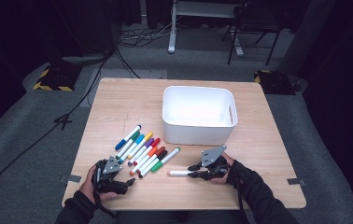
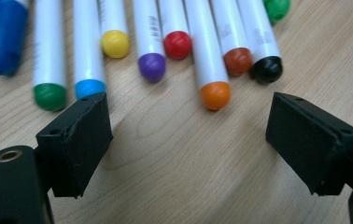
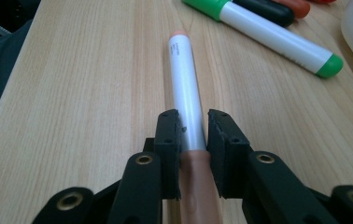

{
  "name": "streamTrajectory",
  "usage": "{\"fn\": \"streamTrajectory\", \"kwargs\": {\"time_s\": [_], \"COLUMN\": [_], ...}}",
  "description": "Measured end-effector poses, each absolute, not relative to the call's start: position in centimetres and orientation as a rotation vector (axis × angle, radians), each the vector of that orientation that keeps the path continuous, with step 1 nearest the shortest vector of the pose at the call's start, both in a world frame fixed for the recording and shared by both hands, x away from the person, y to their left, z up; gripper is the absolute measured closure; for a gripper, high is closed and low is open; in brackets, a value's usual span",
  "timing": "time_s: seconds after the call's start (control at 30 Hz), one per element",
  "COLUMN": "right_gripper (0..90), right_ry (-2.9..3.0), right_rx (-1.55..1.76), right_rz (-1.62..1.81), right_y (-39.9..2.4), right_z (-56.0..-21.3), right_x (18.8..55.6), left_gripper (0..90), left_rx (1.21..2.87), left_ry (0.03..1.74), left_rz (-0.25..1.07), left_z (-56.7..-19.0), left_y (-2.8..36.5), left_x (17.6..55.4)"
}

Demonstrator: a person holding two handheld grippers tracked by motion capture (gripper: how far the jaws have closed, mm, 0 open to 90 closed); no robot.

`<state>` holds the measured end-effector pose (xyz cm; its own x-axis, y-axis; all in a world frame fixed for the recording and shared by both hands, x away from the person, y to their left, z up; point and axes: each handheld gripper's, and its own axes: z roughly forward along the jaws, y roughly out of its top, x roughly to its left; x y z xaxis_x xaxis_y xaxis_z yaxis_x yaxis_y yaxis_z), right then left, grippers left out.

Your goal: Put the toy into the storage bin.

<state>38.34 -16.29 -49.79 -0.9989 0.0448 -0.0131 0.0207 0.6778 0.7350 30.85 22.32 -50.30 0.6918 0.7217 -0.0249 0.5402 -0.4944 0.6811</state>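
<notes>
My left tongs (image 1: pixel 127 181) rest at the near left of the table (image 1: pixel 118 100), jaws spread wide with nothing between them. Just ahead of their tips lies the row of markers (image 1: pixel 144 149), side by side, their coloured ends toward me in the left gripper view; the orange-ended marker (image 2: pixel 215 94) lies nearest the gap. To the right, my right tongs (image 1: pixel 194 171) are clamped on the brown-capped marker (image 3: pixel 187 100), pads pressing its white barrel just past the cap, the marker flat on the wood. The white bin (image 1: pixel 198 130) stands beyond them.
</notes>
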Motion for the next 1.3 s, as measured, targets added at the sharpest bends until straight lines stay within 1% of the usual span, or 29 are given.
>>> {"fn": "streamTrajectory", "kwargs": {"time_s": [0.1,0.17,0.2,0.23,0.27,0.3,0.33,0.37,0.4,0.43,0.47,0.5,0.53,0.57,0.6,0.63,0.67,0.77,0.8,0.83,0.87,0.9,0.97,1.07,1.13,1.2,1.3], "right_gripper": [74.4,74.4,74.4,74.4,74.4,74.4,74.4,74.4,74.3,74.4,74.3,74.4,74.4,74.4,74.4,74.4,74.4,74.3,74.4,74.3,74.3,74.4,74.3,74.3,74.3,74.3,74.4], "right_ry": [2.861,2.852,2.854,2.856,2.851,2.862,2.861,2.869,2.869,2.869,2.874,2.869,2.875,2.872,2.869,2.864,2.867,2.865,2.865,2.863,2.862,2.858,2.856,2.847,2.837,2.832,2.82], "right_rx": [0.059,0.068,0.078,0.08,0.07,0.091,0.082,0.08,0.08,0.081,0.092,0.098,0.102,0.102,0.102,0.117,0.127,0.134,0.139,0.119,0.135,0.128,0.128,0.134,0.146,0.17,0.175], "right_rz": [1.245,1.263,1.269,1.267,1.268,1.273,1.281,1.271,1.287,1.294,1.314,1.337,1.337,1.334,1.331,1.339,1.345,1.34,1.342,1.333,1.337,1.338,1.335,1.328,1.326,1.321,1.316], "right_y": [-16.7,-16.9,-17.1,-17.2,-17.2,-17.4,-17.5,-17.6,-17.7,-17.8,-18.0,-18.1,-18.2,-18.2,-18.2,-18.2,-18.2,-18.3,-18.4,-18.5,-18.6,-18.6,-18.7,-18.7,-18.8,-18.9,-18.9], "right_z": [-49.8,-49.8,-49.9,-49.9,-49.9,-49.9,-49.9,-49.9,-49.9,-50.0,-50.1,-50.2,-50.2,-50.2,-50.2,-50.3,-50.3,-50.2,-50.2,-50.2,-50.2,-50.3,-50.3,-50.2,-50.3,-50.2,-50.2], "right_x": [38.1,38.1,38.1,38.1,38.1,38.0,38.0,38.0,38.0,38.0,38.1,38.1,38.2,38.1,38.1,38.0,37.9,37.8,37.7,37.7,37.7,37.8,37.8,37.8,37.9,37.9,38.0], "left_gripper": [14.8,14.7,16.0,15.6,17.9,23.5,22.3,17.6,20.2,24.1,23.2,24.9,26.3,27.7,32.2,34.9,35.0,37.4,37.4,37.5,38.4,38.7,40.4,43.6,48.0,48.7,49.4], "left_rx": [2.227,2.205,2.207,2.209,2.192,2.14,2.108,2.044,1.964,1.907,1.899,1.889,1.866,1.818,1.815,1.863,1.887,1.947,1.941,1.979,1.984,2.027,2.031,2.027,2.042,2.053,2.044], "left_ry": [0.948,1.007,1.011,1.009,0.981,0.95,0.948,0.965,0.96,0.964,1.003,1.062,1.111,1.178,1.21,1.243,1.281,1.353,1.359,1.335,1.334,1.332,1.316,1.316,1.306,1.297,1.264], "left_rz": [0.337,0.409,0.41,0.44,0.471,0.433,0.456,0.494,0.513,0.502,0.572,0.618,0.629,0.585,0.57,0.59,0.571,0.468,0.431,0.402,0.39,0.363,0.345,0.349,0.357,0.372,0.354], "left_z": [-50.3,-50.2,-50.2,-50.2,-49.8,-49.2,-48.6,-47.8,-46.9,-46.0,-45.5,-45.1,-45.1,-45.3,-45.5,-46.0,-46.6,-48.1,-48.4,-48.7,-48.9,-49.2,-49.4,-49.4,-49.4,-49.4,-49.5], "left_y": [22.4,23.0,23.4,23.8,24.8,25.8,26.6,27.8,29.1,30.5,31.1,31.5,31.8,32.2,32.2,32.1,32.0,31.9,31.9,31.8,31.7,31.6,31.4,31.2,30.9,30.5,29.8], "left_x": [31.0,31.3,31.4,31.5,31.4,31.4,31.6,31.9,32.4,33.5,34.7,36.2,37.5,39.7,40.9,42.3,43.6,46.3,46.6,46.9,47.0,47.1,47.1,47.0,46.8,46.7,46.5]}}
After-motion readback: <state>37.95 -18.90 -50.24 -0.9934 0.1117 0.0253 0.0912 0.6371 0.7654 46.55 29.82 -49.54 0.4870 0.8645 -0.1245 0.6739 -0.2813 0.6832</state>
